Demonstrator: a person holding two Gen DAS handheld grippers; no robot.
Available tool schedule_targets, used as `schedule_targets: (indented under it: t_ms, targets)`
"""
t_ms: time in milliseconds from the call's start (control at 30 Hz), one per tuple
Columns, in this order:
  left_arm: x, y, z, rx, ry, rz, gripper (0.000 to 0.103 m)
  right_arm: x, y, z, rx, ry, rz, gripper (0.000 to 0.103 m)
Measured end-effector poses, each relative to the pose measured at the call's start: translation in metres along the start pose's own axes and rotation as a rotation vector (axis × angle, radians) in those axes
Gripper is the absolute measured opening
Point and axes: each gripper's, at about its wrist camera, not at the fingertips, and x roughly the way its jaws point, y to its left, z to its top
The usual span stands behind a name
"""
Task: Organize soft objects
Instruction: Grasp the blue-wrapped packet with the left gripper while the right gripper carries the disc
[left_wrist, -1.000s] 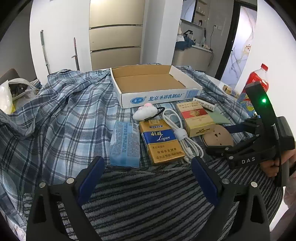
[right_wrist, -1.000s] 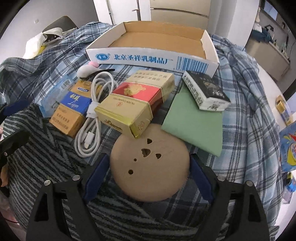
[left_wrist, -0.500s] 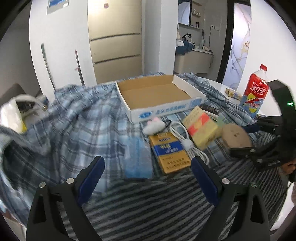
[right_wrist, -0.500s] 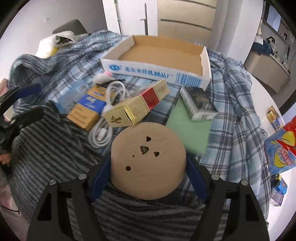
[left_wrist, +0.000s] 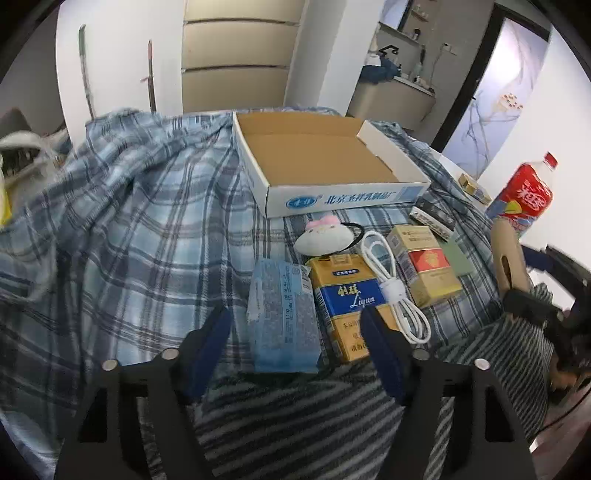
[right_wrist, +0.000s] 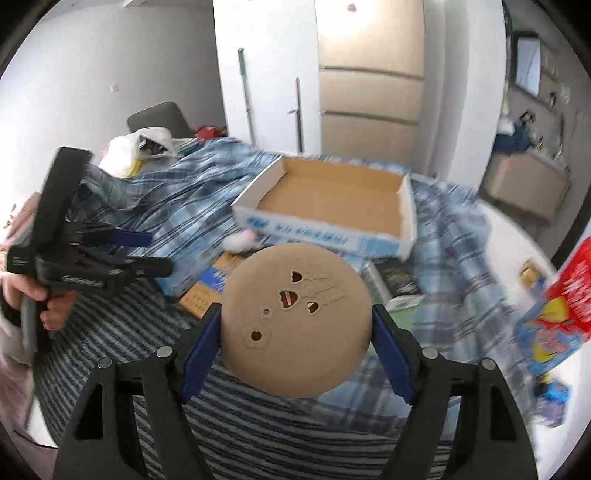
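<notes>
My left gripper (left_wrist: 295, 326) hangs low over the striped cloth, jaws closing. A blue tissue pack (left_wrist: 280, 314) lies between its fingertips, with a gap on both sides. My right gripper (right_wrist: 297, 325) is shut on a round tan pad (right_wrist: 295, 321) with heart-shaped holes and holds it in the air above the table. In the left wrist view that pad (left_wrist: 508, 251) shows edge-on at the right. A white plush toy (left_wrist: 325, 236) with a pink bow lies in front of the open cardboard box (left_wrist: 332, 197), whose inside is bare.
Beside the tissue pack lie a yellow and blue carton (left_wrist: 347, 295), a white cable (left_wrist: 391, 284), a gold and red carton (left_wrist: 424, 262), a green sheet (left_wrist: 456, 254) and a dark pack (left_wrist: 432, 216). A red bottle (left_wrist: 524, 195) stands at the right. Plaid cloth covers the table.
The left gripper's jaws have narrowed and come in around the tissue pack. The right gripper closed on the round pad and lifted it off the table, tilting upward.
</notes>
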Motion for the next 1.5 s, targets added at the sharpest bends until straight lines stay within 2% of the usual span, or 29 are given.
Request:
schedule_targets:
  t_ms: [67, 167, 300, 400, 567, 667, 867, 1067, 1133, 1200, 1300, 1500]
  targets:
    - [0.007, -0.002, -0.002, 0.017, 0.006, 0.022, 0.070, 0.008, -0.001, -0.003, 0.018, 0.002, 0.009, 0.077]
    - [0.015, -0.005, -0.004, 0.048, 0.011, 0.073, 0.068, 0.016, -0.005, -0.006, 0.016, -0.005, -0.023, 0.077]
    - [0.020, -0.001, -0.006, 0.042, 0.030, 0.064, 0.051, 0.023, -0.016, -0.009, 0.044, -0.007, -0.042, 0.077]
    - [0.024, 0.000, -0.008, 0.046, 0.037, 0.062, 0.050, 0.027, -0.022, -0.011, 0.069, 0.008, -0.024, 0.077]
    - [0.018, -0.003, -0.008, 0.056, 0.005, 0.079, 0.044, 0.029, -0.022, -0.012, 0.071, 0.017, -0.017, 0.077]
    - [0.008, -0.005, -0.008, 0.067, -0.038, 0.112, 0.040, 0.028, -0.022, -0.012, 0.071, 0.011, -0.021, 0.077]
    - [-0.010, -0.015, -0.009, 0.129, -0.113, 0.180, 0.039, 0.025, -0.021, -0.011, 0.065, 0.001, -0.037, 0.077]
    - [-0.031, -0.020, -0.007, 0.125, -0.161, 0.176, 0.038, 0.018, -0.019, -0.008, 0.059, -0.020, -0.053, 0.077]
    - [-0.045, -0.026, -0.004, 0.128, -0.186, 0.151, 0.038, 0.012, -0.019, -0.005, 0.058, -0.032, -0.059, 0.077]
    - [-0.061, -0.035, 0.002, 0.140, -0.231, 0.148, 0.038, 0.007, -0.018, -0.001, 0.049, -0.039, -0.064, 0.077]
    - [-0.080, -0.048, 0.010, 0.167, -0.305, 0.182, 0.038, -0.003, -0.018, 0.008, 0.037, -0.060, -0.074, 0.077]
    - [-0.095, -0.056, 0.041, 0.096, -0.378, 0.146, 0.038, -0.025, -0.018, 0.040, -0.008, -0.153, -0.113, 0.077]
